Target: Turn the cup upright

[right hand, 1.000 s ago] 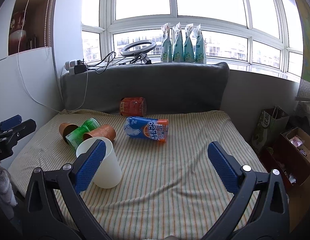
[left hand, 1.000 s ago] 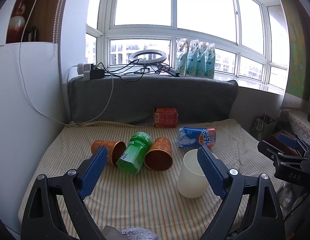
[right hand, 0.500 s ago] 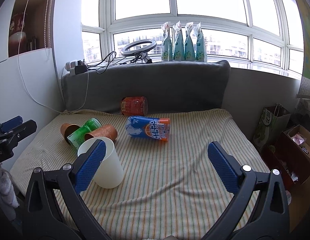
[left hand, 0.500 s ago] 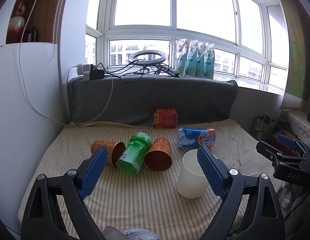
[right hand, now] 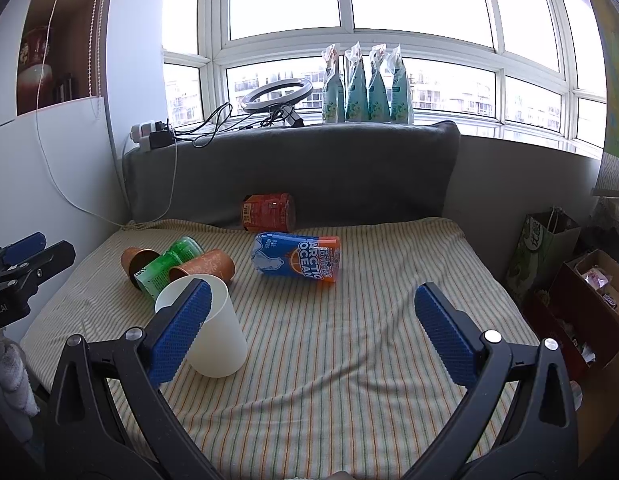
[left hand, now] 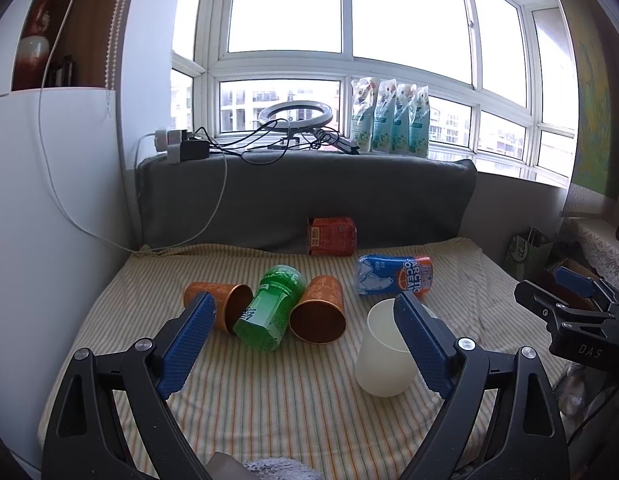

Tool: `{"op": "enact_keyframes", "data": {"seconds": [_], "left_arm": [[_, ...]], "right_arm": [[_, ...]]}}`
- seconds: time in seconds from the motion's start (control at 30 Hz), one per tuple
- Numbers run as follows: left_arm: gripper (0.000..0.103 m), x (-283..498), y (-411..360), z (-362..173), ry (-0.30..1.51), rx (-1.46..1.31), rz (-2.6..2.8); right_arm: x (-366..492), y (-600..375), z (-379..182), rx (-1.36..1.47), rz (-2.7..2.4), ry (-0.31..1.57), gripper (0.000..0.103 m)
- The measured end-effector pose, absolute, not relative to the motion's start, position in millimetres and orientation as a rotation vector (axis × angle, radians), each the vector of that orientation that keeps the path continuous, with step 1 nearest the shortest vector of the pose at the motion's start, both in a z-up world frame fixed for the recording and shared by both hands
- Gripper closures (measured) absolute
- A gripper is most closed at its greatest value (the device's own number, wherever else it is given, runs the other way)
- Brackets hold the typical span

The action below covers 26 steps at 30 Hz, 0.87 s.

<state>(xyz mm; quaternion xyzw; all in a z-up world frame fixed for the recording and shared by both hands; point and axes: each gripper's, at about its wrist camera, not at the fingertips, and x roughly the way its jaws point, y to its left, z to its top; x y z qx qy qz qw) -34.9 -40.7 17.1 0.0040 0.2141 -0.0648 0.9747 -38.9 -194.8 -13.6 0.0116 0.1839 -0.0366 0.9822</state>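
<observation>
Cup: the white cup stands mouth-up on the striped cloth, tilted a little on the soft surface; judging from that, the flip looks done.
Cup from your left gripper: it sits just ahead of the left gripper, toward its right finger, whose pad overlaps the cup's rim in view; whether they touch, I cannot tell.
Cup from your right gripper: it sits ahead and to the left of the right gripper, partly behind the left finger.
Left gripper: jaws spread wide, nothing between them.
Right gripper: jaws spread wide too, holding nothing, with bare cloth ahead.
Why the grippers sit so: you hold both back and open, probably so the cup can stand free.
Copper cups: two copper cups lie on their sides ahead of your left gripper, a green bottle wedged between them, which likely stops them rolling.
Cans: a blue can and a red can lie on their sides farther ahead.
Risk: soft bedding gives the white cup a shaky footing, so a nudge from your finger could tip it.
</observation>
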Motion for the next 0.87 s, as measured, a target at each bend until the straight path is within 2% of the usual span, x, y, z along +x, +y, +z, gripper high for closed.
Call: {"op": "enact_keyframes", "data": {"seconds": [0.87], "left_arm": [[0.012,-32.3,-41.0,15.6,0.433,0.02,-0.126]], "right_arm": [[-37.8,-187.9,-18.4,0.027,-0.067,0.378,0.0]]}}
